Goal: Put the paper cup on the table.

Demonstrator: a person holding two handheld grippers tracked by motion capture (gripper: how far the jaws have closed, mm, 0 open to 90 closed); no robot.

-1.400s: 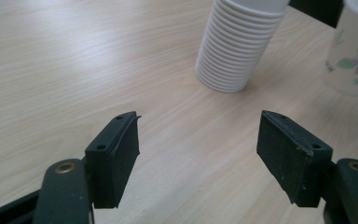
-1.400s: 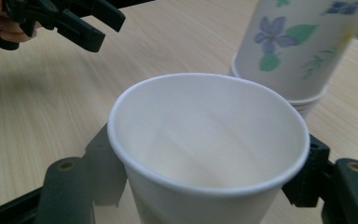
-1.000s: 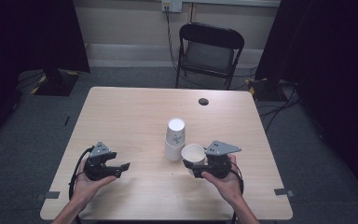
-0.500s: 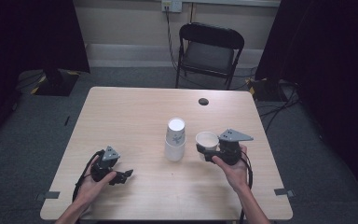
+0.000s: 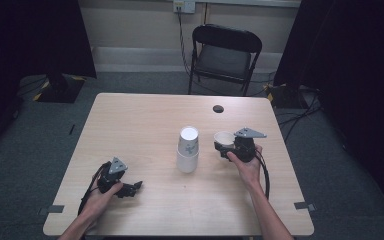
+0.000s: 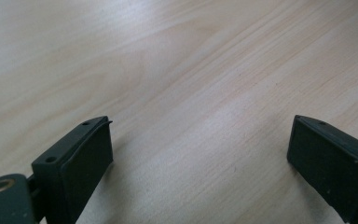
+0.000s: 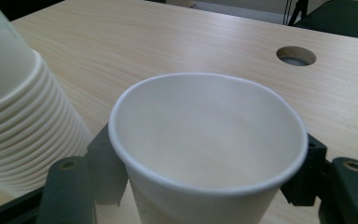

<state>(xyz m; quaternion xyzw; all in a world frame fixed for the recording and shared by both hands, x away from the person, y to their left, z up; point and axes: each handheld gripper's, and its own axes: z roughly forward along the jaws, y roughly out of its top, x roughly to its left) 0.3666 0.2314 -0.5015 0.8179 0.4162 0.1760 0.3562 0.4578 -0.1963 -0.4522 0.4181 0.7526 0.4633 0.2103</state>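
Note:
A stack of white paper cups (image 5: 187, 148) stands upside down at the middle of the wooden table (image 5: 140, 120); its ribbed rims (image 7: 18, 116) show at the left of the right gripper view. To the right of the stack, my right gripper (image 5: 226, 145) is shut on a single white paper cup (image 5: 223, 138), mouth up and empty (image 7: 209, 140). My left gripper (image 5: 130, 189) rests low at the table's front left, jaws wide apart over bare wood (image 6: 200, 140), holding nothing.
A round cable hole (image 5: 218, 108) sits in the table near its far edge, also seen beyond the held cup (image 7: 296, 55). A black folding chair (image 5: 225, 50) stands behind the table. Cables trail from both grippers toward the front edge.
My right gripper has carried the single cup away from the stack, to the right and a little farther back. My left gripper has slid nearer the front edge.

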